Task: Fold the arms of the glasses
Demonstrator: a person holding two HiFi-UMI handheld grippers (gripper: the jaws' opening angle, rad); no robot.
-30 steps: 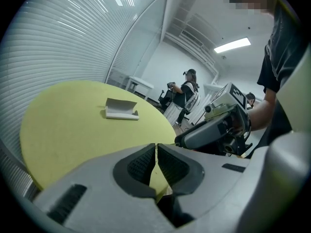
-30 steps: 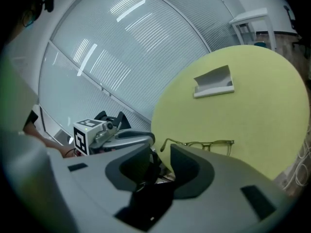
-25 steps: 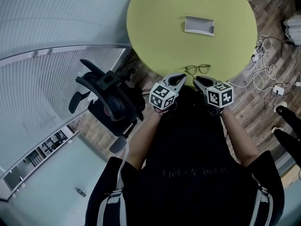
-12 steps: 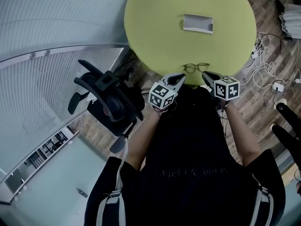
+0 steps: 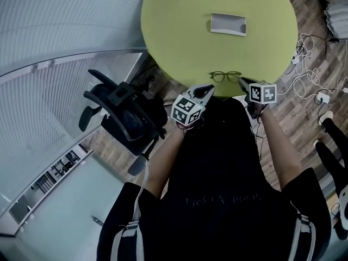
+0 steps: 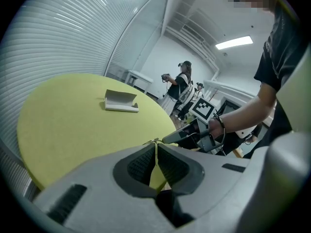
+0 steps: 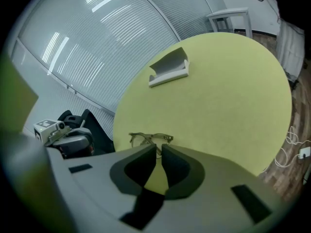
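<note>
At the yellow table's (image 5: 179, 26) near edge, head view: the glasses (image 5: 225, 76) are lying unfolded. Left gripper view: the left gripper (image 6: 155, 144) is pinching shut, apparently on one arm's tip. Right gripper view: the right gripper (image 7: 159, 149) is standing a slit apart, the other arm running into the gap. Step in hand: securing the arms. Next: closing, then swinging that arm inward gently.

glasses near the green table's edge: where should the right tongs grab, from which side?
The right temple arm, just behind the hinge, coming from the person's side. The glasses sit on the table with the front turned away, so that thin arm runs back toward the right gripper, whose tongs stand narrowly apart in line with it. Avoid the lenses.
</note>
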